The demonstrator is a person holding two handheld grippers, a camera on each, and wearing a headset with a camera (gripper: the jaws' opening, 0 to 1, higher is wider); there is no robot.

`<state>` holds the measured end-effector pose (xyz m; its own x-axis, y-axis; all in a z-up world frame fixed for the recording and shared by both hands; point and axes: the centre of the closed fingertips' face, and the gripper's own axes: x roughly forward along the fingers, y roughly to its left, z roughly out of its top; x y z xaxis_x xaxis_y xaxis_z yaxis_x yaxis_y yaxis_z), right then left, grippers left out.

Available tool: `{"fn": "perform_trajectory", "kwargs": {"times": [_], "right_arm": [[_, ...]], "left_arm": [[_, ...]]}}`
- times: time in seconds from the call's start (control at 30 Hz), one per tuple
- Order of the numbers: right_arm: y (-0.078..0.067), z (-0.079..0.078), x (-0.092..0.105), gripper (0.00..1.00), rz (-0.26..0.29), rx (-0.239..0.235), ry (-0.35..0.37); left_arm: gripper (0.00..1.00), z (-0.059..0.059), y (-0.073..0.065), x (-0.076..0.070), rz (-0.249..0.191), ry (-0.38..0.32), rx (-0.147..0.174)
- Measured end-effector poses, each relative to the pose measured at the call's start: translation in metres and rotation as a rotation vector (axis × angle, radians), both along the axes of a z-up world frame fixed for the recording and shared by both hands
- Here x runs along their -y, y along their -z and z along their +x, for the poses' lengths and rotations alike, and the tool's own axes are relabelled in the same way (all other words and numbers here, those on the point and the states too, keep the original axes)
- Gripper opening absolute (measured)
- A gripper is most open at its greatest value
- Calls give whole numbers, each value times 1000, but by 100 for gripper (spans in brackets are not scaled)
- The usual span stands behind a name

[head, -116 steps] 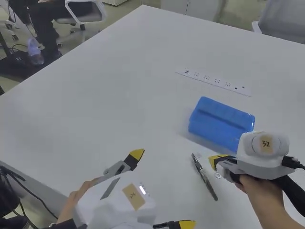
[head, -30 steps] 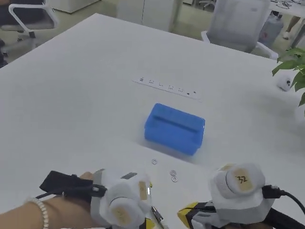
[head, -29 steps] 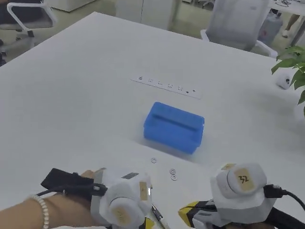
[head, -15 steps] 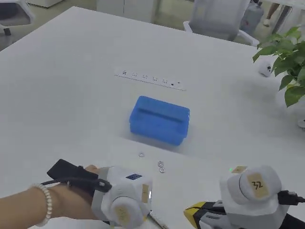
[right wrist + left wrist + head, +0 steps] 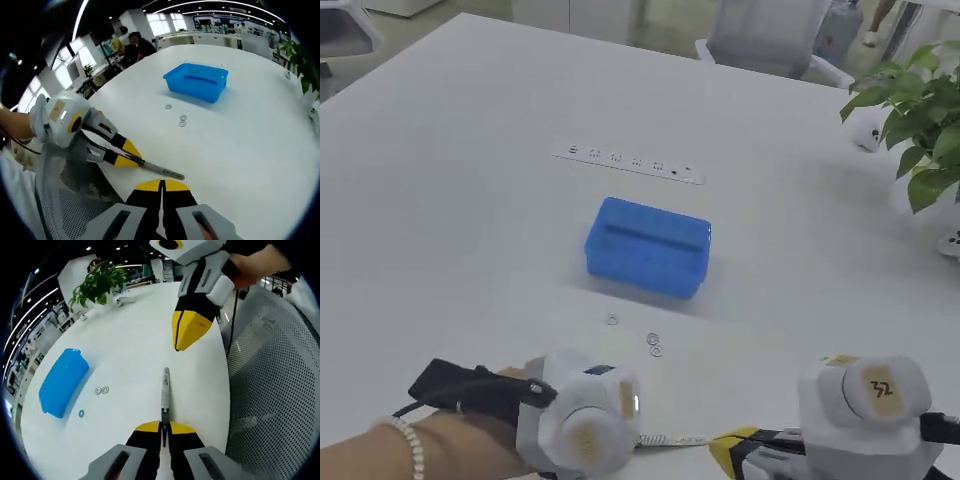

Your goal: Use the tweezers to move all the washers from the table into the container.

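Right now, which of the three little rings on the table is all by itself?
The lone washer, leftmost in the head view, before the blue container; the pair of washers lies close together, apart from it.

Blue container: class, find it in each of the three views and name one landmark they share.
Head view: container at centre, just above the middle.
Left gripper view: container at far left, mid-height.
Right gripper view: container at upper centre.
Shared landmark: the pair of washers side by side near it.
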<state>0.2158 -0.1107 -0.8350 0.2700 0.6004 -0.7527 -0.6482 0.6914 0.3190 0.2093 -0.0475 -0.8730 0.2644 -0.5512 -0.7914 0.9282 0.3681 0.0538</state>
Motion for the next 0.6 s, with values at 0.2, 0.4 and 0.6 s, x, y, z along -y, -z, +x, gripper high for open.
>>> {"fn": "perform_trajectory", "kwargs": {"times": [0.2,0.4,0.6], "right_arm": [[0,5,-12,6,213,-166,193],[11,-2,-34,18,360,-361,289],[16,6,-48,24,500,-482,404]], "left_arm": [[0,7,-18,-3,-96,-111,8],[0,8,-27,-6,-147,-177,-15],[0,2,-35,-5,-182,-198,-12]]}}
